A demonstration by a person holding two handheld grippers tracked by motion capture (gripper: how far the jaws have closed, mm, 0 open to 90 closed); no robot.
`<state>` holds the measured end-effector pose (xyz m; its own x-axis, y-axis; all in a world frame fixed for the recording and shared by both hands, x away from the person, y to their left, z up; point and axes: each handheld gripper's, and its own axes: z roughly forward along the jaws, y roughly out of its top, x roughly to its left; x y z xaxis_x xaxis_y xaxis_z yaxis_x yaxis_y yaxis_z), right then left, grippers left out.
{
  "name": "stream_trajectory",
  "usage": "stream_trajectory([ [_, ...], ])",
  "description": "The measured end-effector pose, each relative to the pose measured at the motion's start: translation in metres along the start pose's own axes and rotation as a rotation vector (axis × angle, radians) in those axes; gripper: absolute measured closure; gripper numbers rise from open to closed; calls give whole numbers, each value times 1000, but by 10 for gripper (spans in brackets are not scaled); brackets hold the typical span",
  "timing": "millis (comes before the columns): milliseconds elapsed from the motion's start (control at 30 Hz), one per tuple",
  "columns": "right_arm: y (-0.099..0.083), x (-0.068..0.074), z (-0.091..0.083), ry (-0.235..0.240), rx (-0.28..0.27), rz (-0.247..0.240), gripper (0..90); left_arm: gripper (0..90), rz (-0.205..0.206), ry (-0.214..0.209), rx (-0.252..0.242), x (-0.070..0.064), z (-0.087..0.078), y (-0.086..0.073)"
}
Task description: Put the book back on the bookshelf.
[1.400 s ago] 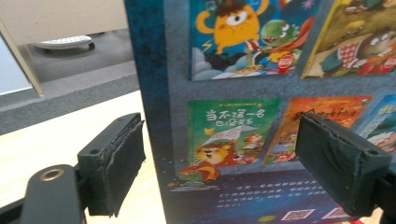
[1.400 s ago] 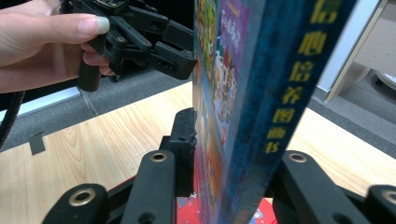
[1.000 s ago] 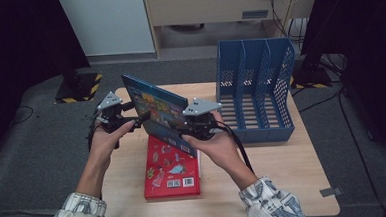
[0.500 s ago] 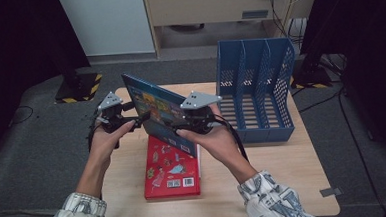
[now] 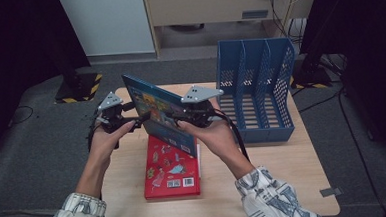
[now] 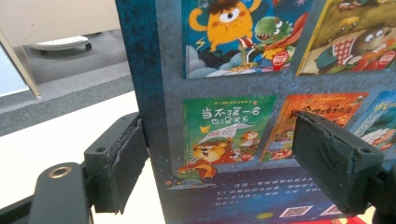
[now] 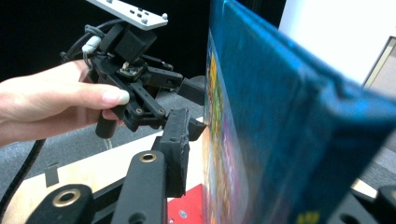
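Note:
A blue picture book (image 5: 156, 110) is held tilted on edge above the table, its back cover facing the left gripper view (image 6: 261, 70). My right gripper (image 5: 174, 115) is shut on it; in the right gripper view the book (image 7: 280, 116) runs edge-on between the jaws (image 7: 275, 168). My left gripper (image 5: 139, 117) stands open at the book's left edge, its pads (image 6: 126, 158) wide apart by the spine (image 6: 224, 140). That open left gripper (image 7: 194, 109) also appears in the right gripper view. A red book (image 5: 171, 167) lies flat on the table under the blue one.
A blue file rack (image 5: 260, 85) with several upright slots stands at the table's back right. The wooden table (image 5: 285, 179) has bare room at its front right and along its left side. Dark floor and cables surround it.
The right gripper has risen slightly with the blue book, tipping it a little steeper. The left gripper has stayed by the book's left edge.

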<state>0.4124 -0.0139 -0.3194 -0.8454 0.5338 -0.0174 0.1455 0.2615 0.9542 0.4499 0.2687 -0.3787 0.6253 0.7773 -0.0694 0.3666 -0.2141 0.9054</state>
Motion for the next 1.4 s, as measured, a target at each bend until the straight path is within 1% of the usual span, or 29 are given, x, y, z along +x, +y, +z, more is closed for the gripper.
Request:
stream_trajectory([
  [67,1,-1,0,0,-3,0,651,180,2,-1,0,-1,1,0],
  [267,2,-5,2,5,-14,19,712,180,2,0,1,-1,1,1],
  [533,4,-6,6,3,-19,19,733,181,5,0,1,-2,2,1],
  [633,5,-8,9,2,-25,23,756,181,6,-1,2,-2,2,1],
  [700,5,-9,10,6,-28,29,790,180,8,-4,4,-2,1,0],
  [800,5,-10,11,12,-37,40,810,180,-18,0,-12,-1,-2,-4],
  [833,5,-10,11,6,-38,37,811,168,-23,6,-17,0,-4,-7],
  [900,6,-11,10,9,-39,47,813,162,-35,25,-22,1,-9,-17],
  [967,6,-12,10,6,-40,46,815,156,-53,42,-25,3,-14,-31],
  [1000,6,-12,10,10,-41,48,816,152,-63,50,-21,5,-16,-40],
  [1167,6,-15,11,4,-43,65,818,149,-98,87,15,11,-22,-75],
  [1233,6,-16,11,1,-45,77,818,149,-105,119,49,14,-21,-89],
  [1333,7,-19,12,-1,-49,91,819,141,-98,158,112,18,-17,-107],
  [1400,8,-21,12,-6,-51,94,819,131,-108,169,162,22,-12,-118],
])
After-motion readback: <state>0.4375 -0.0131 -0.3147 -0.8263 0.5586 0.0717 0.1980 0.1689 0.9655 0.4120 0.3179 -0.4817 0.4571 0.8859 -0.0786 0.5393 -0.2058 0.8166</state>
